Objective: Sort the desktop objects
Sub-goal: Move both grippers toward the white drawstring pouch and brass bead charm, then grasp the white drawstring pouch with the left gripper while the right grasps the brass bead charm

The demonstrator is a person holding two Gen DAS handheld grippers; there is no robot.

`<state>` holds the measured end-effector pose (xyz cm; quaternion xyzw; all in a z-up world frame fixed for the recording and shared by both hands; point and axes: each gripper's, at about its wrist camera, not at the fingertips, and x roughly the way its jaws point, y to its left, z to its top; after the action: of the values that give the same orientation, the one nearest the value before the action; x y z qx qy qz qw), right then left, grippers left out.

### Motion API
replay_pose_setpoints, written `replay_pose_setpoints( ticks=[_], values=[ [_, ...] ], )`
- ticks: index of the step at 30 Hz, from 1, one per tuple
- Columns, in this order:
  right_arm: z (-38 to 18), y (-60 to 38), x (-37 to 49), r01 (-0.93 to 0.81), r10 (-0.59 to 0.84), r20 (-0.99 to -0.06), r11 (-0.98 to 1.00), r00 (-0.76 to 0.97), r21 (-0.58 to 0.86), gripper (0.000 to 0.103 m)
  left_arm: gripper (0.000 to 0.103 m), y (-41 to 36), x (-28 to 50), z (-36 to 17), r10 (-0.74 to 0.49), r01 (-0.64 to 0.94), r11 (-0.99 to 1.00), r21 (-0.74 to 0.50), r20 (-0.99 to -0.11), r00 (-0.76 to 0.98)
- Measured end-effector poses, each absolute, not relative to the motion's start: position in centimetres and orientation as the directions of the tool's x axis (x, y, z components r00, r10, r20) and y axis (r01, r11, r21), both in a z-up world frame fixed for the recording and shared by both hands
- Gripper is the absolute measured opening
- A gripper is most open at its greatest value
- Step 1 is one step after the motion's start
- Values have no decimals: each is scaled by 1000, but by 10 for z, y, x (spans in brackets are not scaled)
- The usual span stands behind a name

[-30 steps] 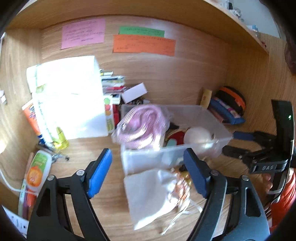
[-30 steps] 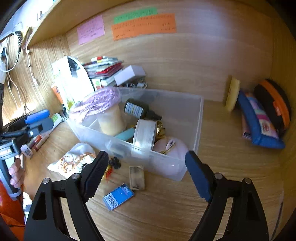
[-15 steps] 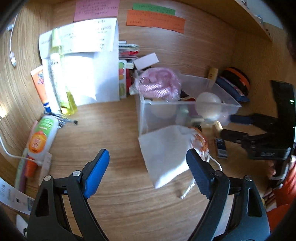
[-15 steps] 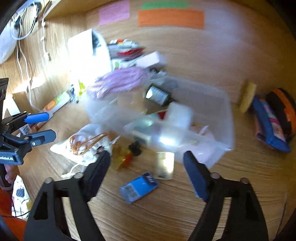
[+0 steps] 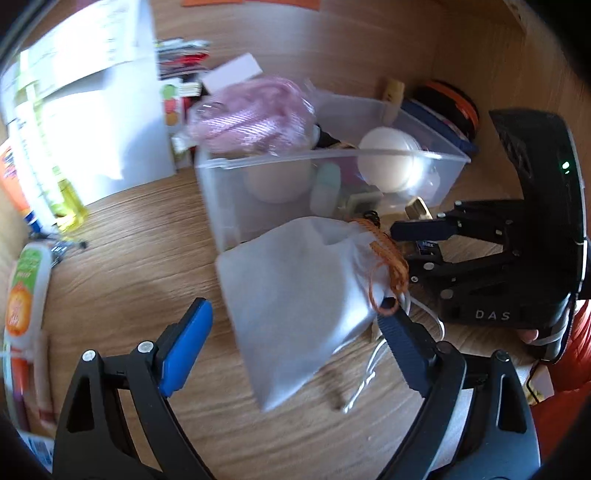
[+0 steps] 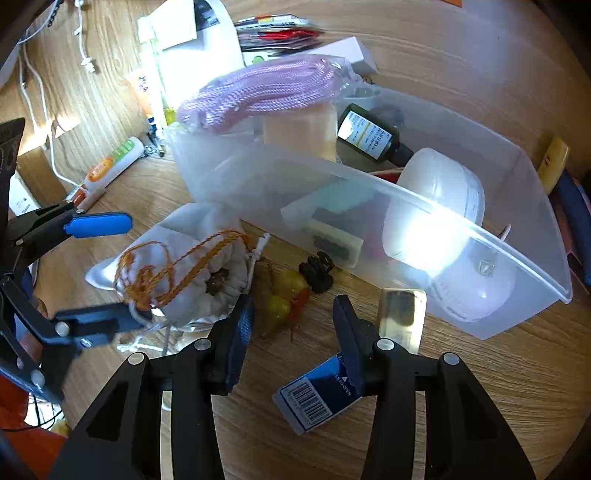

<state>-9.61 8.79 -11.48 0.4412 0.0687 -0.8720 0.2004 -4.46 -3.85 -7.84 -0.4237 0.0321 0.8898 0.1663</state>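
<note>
**Both grippers close in on the pouch**

The right gripper [image 6: 291,317] has dropped low and narrowed, empty, over the yellow trinket [image 6: 282,295] beside the white pouch [image 6: 192,273]. The left gripper [image 5: 295,328] gapes wide around that pouch, in front of the clear bin [image 6: 461,236]. Glare hides the bin's contents; a blue box [image 6: 314,397] lies partly covered.

Light wood-grain surface [image 6: 480,387] with a matching wood back wall [image 5: 332,48]. Orange paper notes [image 5: 251,3] stuck up on wall. Bright sunlight patches at left.
</note>
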Motion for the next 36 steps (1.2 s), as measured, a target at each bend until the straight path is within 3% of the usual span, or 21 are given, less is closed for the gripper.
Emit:
replay_pose_setpoints(
  ticks=[8,10,15,34,36],
  values=[
    [-116,83,-102,413,-268,-787,-911,-555,20,38,98,-27,-74,-93,271,-342,-935,-96,-817,-509],
    [-116,76,-104,429,-273,-787,-903,-553,12,27,98,-25,-75,-94,268,-343,-935,-94,-819,-508],
    [-116,78,-105,442,-306,-784,-896,-539,46,17,98,-21,-77,-95,244,-333,-940,-71,-823,-513],
    [-44,167,-63,269,-247,-621,-961,-744,60,16,101,-15,-96,-94,185,-269,-962,-42,-827,-531],
    [-34,176,-59,258,-244,-604,-964,-759,65,16,94,-15,-95,-91,185,-265,-964,-40,-815,-550]
  ],
)
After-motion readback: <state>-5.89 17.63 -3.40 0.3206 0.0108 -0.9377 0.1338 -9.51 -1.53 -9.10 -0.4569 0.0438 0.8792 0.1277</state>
